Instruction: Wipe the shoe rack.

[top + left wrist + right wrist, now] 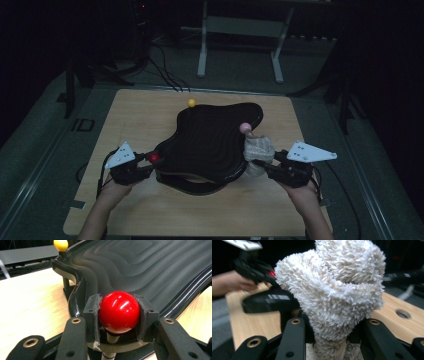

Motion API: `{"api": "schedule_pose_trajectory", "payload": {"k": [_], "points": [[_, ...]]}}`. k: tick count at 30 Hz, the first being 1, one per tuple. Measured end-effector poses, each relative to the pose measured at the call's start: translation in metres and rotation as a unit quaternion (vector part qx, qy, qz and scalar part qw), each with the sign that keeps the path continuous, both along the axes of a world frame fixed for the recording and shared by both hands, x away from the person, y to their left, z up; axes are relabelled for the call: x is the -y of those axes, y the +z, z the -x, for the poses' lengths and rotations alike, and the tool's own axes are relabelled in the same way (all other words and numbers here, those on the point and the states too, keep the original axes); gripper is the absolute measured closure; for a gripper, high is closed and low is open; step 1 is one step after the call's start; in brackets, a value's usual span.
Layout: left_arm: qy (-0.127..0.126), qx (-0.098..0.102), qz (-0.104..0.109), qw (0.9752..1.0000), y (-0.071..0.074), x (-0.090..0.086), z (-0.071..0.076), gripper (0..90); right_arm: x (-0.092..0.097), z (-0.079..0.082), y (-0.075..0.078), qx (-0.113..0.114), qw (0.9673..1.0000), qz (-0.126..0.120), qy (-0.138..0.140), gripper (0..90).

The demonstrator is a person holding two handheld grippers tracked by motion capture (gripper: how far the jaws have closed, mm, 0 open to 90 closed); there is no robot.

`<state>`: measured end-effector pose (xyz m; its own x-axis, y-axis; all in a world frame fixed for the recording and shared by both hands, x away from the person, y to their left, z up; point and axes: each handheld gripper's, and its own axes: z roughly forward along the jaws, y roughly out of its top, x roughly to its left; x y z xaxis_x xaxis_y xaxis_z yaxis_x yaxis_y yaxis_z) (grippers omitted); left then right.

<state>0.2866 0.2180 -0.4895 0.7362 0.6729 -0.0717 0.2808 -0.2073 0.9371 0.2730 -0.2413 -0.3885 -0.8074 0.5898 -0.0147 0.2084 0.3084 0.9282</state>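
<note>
A black, wave-ribbed tray (215, 140) lies in the middle of the wooden table, with ball knobs on stalks at its rim. My left gripper (150, 162) is shut on the red ball (154, 158) at the tray's left corner. In the left gripper view the red ball (119, 312) sits pressed between the two padded jaws of my left gripper (119, 322). A yellow ball (191, 102) stands at the far rim and a pink ball (245, 128) at the right rim. My right gripper (261, 165) is shut on a white fluffy cloth (337, 295), bunched against the tray's right edge (257, 149).
The wooden tabletop (135, 115) has bare room around the tray and a round hole (403, 313) in it. Dark floor, cables and a white frame stand (240, 30) lie beyond the table's far edge. The person's other hand (232, 285) appears in the right gripper view.
</note>
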Motion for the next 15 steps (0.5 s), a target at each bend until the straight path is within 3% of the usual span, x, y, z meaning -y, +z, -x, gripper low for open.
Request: {"api": "schedule_pose_trajectory", "payload": {"k": [3, 7, 9, 12, 15], "points": [[-0.001, 0.000, 0.000, 1.0000, 0.000, 0.000, 0.000, 59.9, 0.000, 0.008, 0.007, 0.018, 0.9998, 0.012, 0.000, 66.9], [-0.002, 0.001, 0.002, 1.0000, -0.001, -0.001, 0.000, 59.9, -0.001, 0.023, 0.018, 0.035, 0.9991, 0.004, 0.024, 66.9], [-0.001, 0.001, 0.001, 1.0000, 0.000, -0.001, 0.000, 59.9, -0.004, 0.025, 0.011, 0.030, 0.9992, 0.011, 0.024, 67.0], [-0.001, 0.001, 0.000, 1.0000, 0.000, 0.000, 0.000, 59.9, 0.001, 0.020, -0.002, 0.003, 0.9999, 0.001, 0.016, 67.0], [-0.002, 0.000, 0.002, 1.0000, 0.000, 0.000, 0.000, 59.9, 0.004, 0.028, 0.003, 0.011, 0.9997, 0.003, 0.023, 66.8]]}}
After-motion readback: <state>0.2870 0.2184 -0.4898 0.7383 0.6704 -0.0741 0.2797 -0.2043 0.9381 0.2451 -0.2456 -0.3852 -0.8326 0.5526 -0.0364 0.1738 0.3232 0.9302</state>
